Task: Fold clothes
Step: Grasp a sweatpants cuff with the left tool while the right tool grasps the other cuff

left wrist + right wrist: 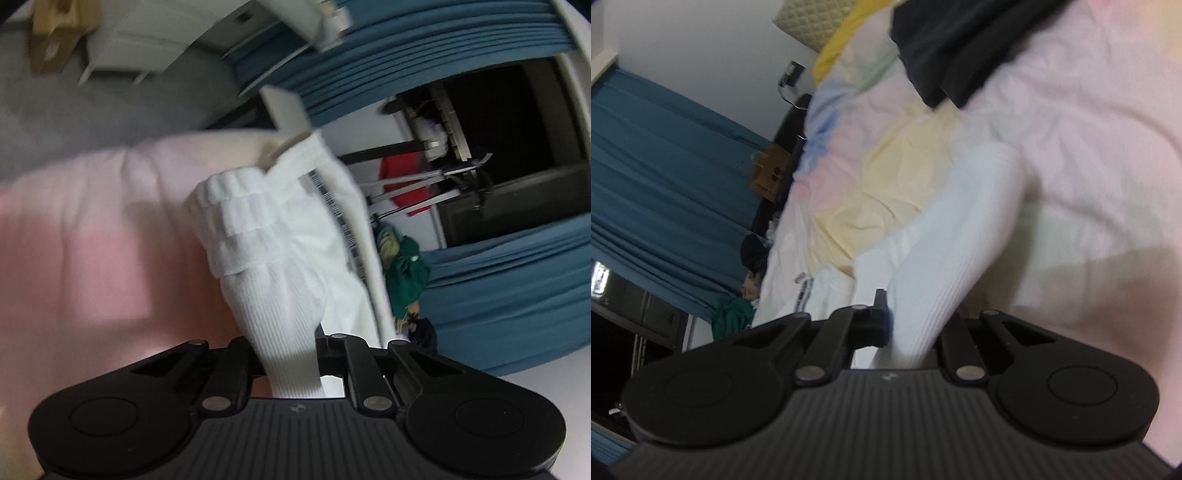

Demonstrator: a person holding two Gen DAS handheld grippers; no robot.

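Note:
A white ribbed sock [266, 258] runs up from my left gripper [291, 369], which is shut on its ribbed end; its fingertips are hidden by the cloth. The sock's thicker terry part hangs above the pink bedsheet [74, 240]. In the right wrist view my right gripper [912, 339] is shut on the other ribbed end of the white sock [953, 240], which stretches up and right over the pastel quilt [894, 177]. Both views are blurred.
A dark garment [960, 48] lies on the bed at the top of the right wrist view. A white striped garment [812, 288] lies at the bed's edge. Blue curtains [498, 288], a green cloth heap [404, 277] and a cardboard box [770, 173] stand beyond the bed.

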